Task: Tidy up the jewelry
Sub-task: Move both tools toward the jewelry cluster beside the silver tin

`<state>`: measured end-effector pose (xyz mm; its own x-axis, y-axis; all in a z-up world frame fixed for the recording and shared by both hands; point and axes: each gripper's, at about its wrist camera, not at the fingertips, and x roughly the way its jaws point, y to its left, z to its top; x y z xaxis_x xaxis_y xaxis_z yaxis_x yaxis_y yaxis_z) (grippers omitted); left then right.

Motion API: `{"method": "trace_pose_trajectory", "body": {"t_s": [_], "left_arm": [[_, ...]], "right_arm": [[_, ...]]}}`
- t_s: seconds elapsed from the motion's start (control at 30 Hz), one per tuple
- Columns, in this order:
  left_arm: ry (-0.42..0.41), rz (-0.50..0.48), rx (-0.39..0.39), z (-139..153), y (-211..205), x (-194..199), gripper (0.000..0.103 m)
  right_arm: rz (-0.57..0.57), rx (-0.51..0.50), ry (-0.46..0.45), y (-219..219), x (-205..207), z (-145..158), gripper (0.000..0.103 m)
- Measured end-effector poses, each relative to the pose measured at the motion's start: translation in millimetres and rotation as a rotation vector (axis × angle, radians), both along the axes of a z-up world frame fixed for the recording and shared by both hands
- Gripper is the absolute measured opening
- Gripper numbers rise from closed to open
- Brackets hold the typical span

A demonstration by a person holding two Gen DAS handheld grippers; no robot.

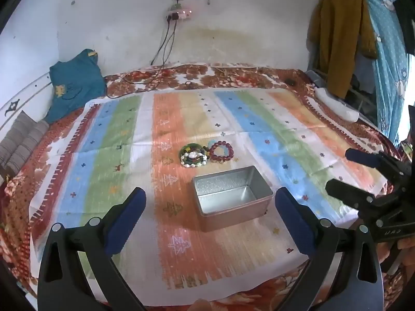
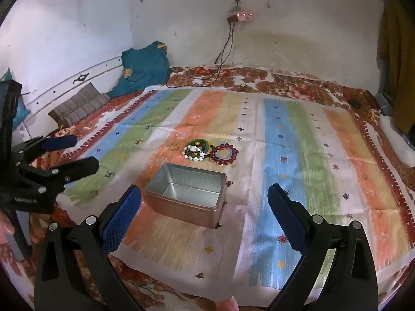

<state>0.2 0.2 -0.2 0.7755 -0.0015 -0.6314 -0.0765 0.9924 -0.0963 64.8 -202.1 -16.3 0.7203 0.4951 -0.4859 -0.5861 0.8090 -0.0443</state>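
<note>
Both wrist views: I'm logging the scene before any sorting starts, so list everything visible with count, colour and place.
Tin box: one, silver metal, open and empty, centre of the cloth.
Red bead bracelet: one, dark red, just beyond the tin.
Bracelet pile: several, green, white and dark beads, left of the red one, touching it.
Striped cloth: one, multicoloured, spread on the bed.
Floral bedspread: one, red-brown, under the cloth.
Teal garment: one, far left corner.
Power strip: one, on the wall, cables hanging.
Left gripper: black with blue pads, open, empty.
Right gripper: same, open, empty.
</note>
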Motion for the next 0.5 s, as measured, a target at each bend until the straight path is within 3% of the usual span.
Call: {"method": "trace_pose_trajectory", "body": {"t_s": [0.13, 0.27, 0.4, 0.5], "left_arm": [[-0.015, -0.008, 0.028, 4.0, 1.0, -4.3, 0.098], [0.048, 0.007, 0.094, 1.1, -14.2, 7.6, 0.098], [0.034, 0.001, 0.058, 0.7, -2.8, 6.3, 0.098], [0.031, 0.010, 0.074, -0.6, -5.4, 5.8, 0.098]], "right_arm": [[0.001, 0.008, 0.004, 0.1, 0.7, -0.3, 0.099], [-0.002, 0.000, 0.002, 0.4, 0.4, 0.1, 0.099], [0.002, -0.004, 0.007, 0.1, 2.0, 0.7, 0.099], [-0.001, -0.002, 0.010, -2.0, 3.9, 1.6, 0.099]]}}
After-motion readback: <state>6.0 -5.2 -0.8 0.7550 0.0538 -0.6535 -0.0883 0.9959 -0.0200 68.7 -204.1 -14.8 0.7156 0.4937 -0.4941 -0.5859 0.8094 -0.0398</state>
